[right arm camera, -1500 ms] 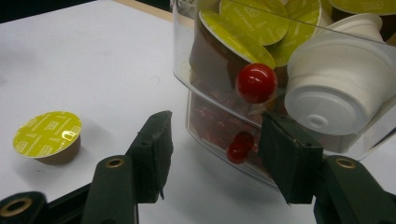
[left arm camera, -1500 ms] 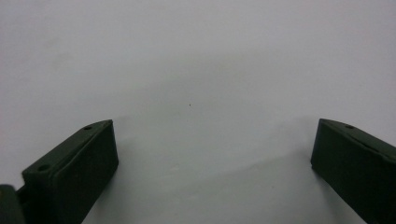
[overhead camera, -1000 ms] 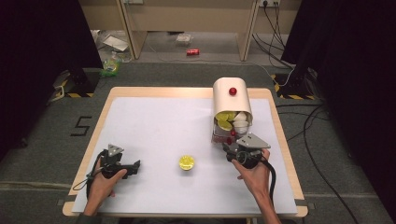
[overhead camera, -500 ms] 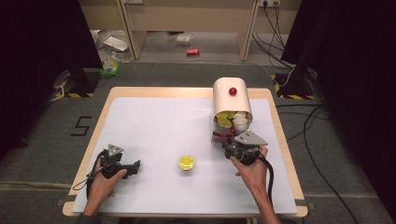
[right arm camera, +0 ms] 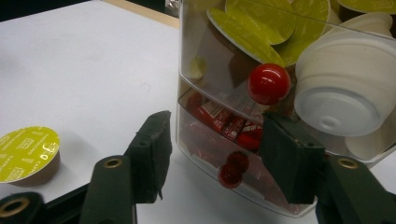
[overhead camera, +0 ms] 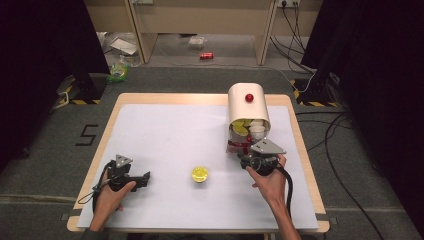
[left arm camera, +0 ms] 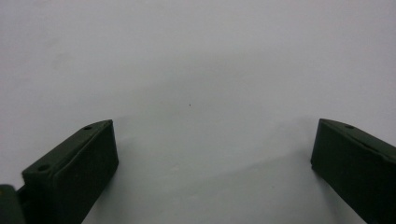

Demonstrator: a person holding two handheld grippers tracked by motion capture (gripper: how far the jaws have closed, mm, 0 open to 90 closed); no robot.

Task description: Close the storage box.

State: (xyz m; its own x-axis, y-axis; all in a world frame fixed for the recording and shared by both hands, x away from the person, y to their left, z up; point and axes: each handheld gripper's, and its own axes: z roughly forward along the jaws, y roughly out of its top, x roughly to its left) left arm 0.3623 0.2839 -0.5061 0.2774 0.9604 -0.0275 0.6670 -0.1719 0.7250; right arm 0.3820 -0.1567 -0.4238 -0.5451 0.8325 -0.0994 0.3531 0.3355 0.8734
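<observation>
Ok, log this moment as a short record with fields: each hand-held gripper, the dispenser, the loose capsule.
left hand-held gripper: jaws wide apart, holding nothing, low over the bare white table
right hand-held gripper: jaws open, one on each side of the lower red knob
dispenser: cream top, clear front, upper door with a red knob; holds yellow-lidded and white capsules above, red packets in the drawer
loose capsule: yellow lid up, on the table between the hands

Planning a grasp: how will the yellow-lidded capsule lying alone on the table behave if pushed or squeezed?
The capsule stands flat on its base, so it would probably slide, not roll. Its foil lid looks thin, likely denting easily. Being small, it is probably light enough to skid away from the right gripper.
</observation>
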